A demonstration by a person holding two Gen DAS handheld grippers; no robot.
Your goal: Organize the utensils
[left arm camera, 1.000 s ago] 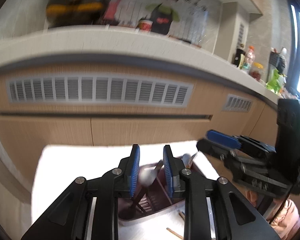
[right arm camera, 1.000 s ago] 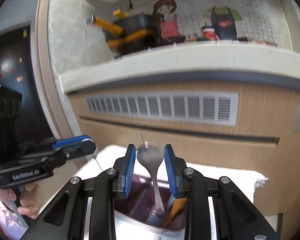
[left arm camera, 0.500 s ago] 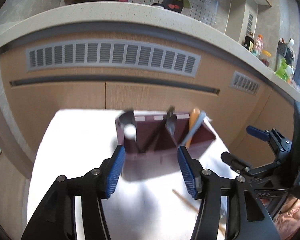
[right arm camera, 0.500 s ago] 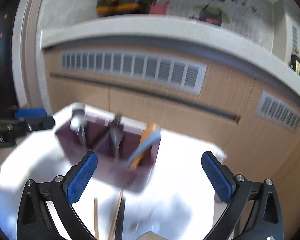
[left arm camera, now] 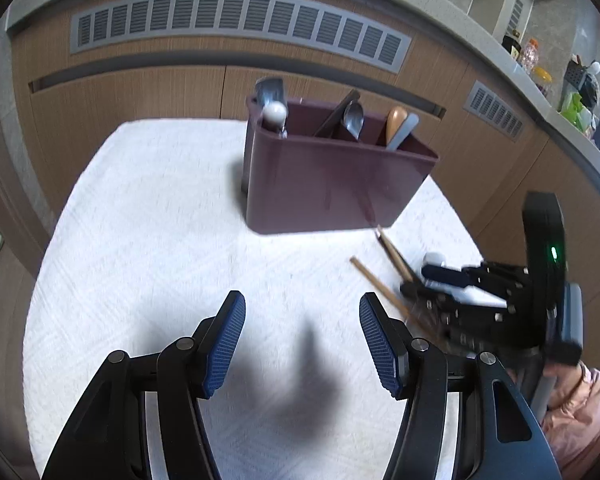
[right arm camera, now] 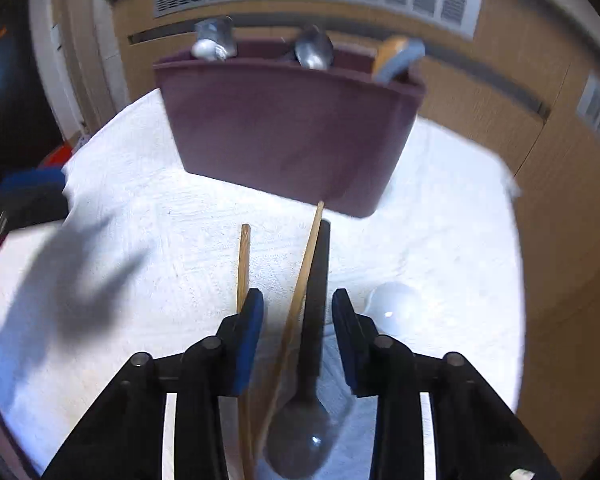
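A maroon utensil holder (left arm camera: 328, 184) stands on the white cloth (left arm camera: 148, 240), with spoons and an orange utensil sticking out; it also shows in the right wrist view (right arm camera: 288, 128). My left gripper (left arm camera: 302, 344) is open and empty above the cloth. My right gripper (right arm camera: 298, 320) is open, low over a black spoon (right arm camera: 314, 320) and one wooden chopstick (right arm camera: 300, 292) that lie between its fingers. A second chopstick (right arm camera: 243, 264) lies by its left finger. A white spoon (right arm camera: 394, 306) lies just to the right. In the left wrist view the right gripper (left arm camera: 428, 284) is over the chopsticks (left arm camera: 384, 280).
Wooden cabinet fronts with vent grilles (left arm camera: 236, 20) rise behind the table. A countertop with bottles and jars (left arm camera: 536, 60) runs at the far right. The cloth's edges drop off on the left and right.
Both grippers have pulled back from the holder and opened, leaving their spoons in it. The right gripper has dropped low over the chopsticks and black spoon and narrowed.
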